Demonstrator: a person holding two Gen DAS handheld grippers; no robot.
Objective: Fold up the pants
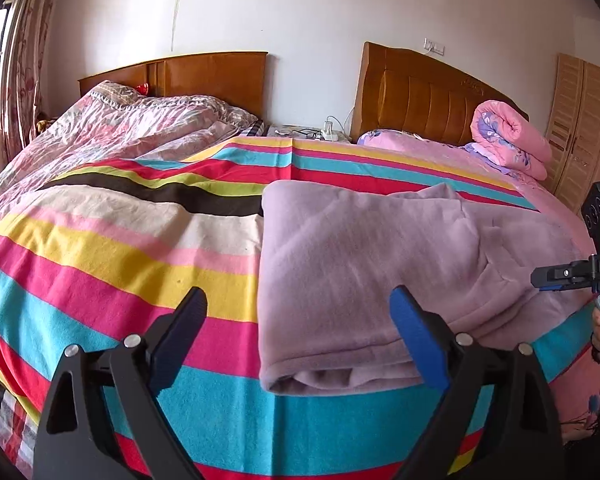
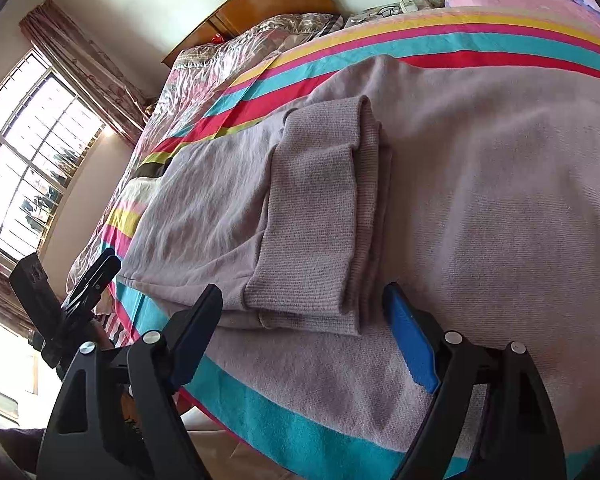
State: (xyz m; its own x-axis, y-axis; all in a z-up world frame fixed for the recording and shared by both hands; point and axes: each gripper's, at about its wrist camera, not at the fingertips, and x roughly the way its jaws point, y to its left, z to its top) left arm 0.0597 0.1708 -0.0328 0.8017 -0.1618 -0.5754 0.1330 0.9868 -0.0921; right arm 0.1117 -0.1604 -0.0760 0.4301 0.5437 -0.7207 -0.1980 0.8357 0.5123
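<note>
Item: one pair of lilac fleece pants [image 1: 364, 264], lying on the striped sheet [image 1: 112, 248] near the bed's front edge. Condition: already doubled over, the two ribbed cuffs [image 2: 320, 216] stacked on top; I judge one further fold is left, perhaps only a tidy. My left gripper [image 1: 300, 332]: wide, empty, above the folded edge. My right gripper [image 2: 302, 332]: wide, empty, over the cuffs. Also counted: two headboards, one rolled pink quilt [image 1: 512, 140].

There is one pair of purple pants [image 1: 380, 264]. There are two tools, the left tool [image 1: 298, 308] and the right tool [image 2: 302, 304]. There are two beds with two wooden headboards, one striped blanket [image 1: 120, 248], and one rolled pink quilt [image 1: 508, 136].
</note>
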